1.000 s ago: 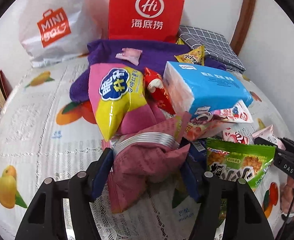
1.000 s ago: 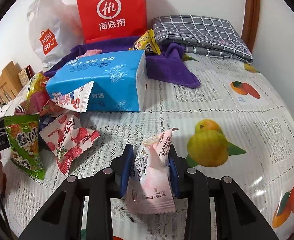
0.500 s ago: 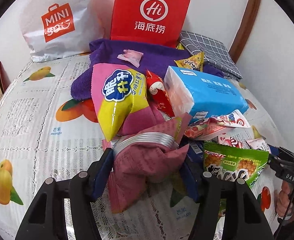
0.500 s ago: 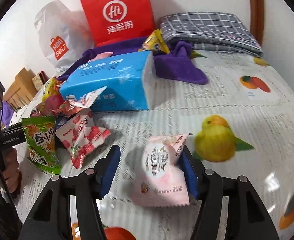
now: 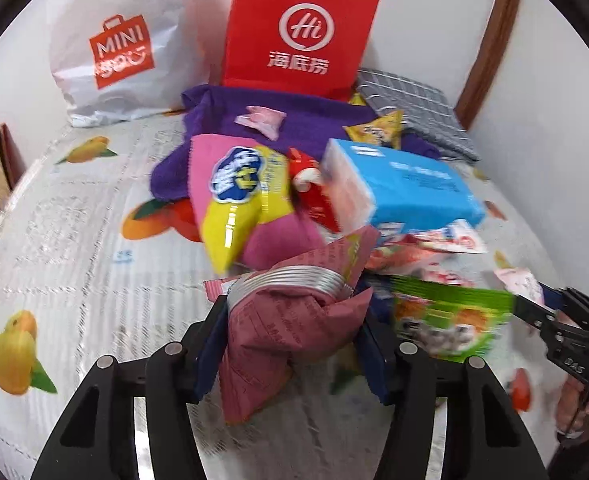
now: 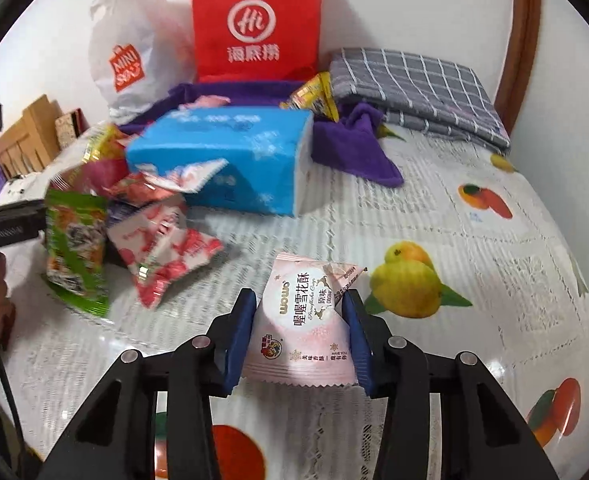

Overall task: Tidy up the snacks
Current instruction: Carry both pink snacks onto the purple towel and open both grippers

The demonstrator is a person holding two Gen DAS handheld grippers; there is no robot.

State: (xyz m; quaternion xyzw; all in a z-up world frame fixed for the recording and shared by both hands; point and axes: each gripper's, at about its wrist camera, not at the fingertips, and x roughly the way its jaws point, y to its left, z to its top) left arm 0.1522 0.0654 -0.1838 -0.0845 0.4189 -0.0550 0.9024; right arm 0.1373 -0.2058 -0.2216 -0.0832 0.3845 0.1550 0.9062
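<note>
Left wrist view: the left gripper (image 5: 294, 344) is closing on a crumpled maroon snack bag (image 5: 290, 328), its blue pads pressing the bag's two sides while the silver crimped top stands above the fingers. Just past it the snacks crowd together: a pink-and-yellow chip bag (image 5: 238, 196), a red packet (image 5: 312, 196), a blue tissue pack (image 5: 410, 188) and a green snack bag (image 5: 450, 320) to the right, all touching or overlapping. Behind them lies a purple towel (image 5: 222, 120), then a white shopping bag (image 5: 122, 40) and a red paper bag (image 5: 300, 28) against the wall. Open room shows to the left, where the fruit-print tablecloth (image 5: 62, 240) is bare out to its edge. In the right wrist view the right gripper (image 6: 300, 336) is closing around a pale pink nougat packet (image 6: 304, 320); both pads touch its side edges, and its sawtooth bottom edge hangs between the fingers. Bare cloth stretches ahead and to the right, up to a folded grey checked cloth (image 6: 414, 88) near the wall; the snack heap sits well to the left, near the table's edge.
</note>
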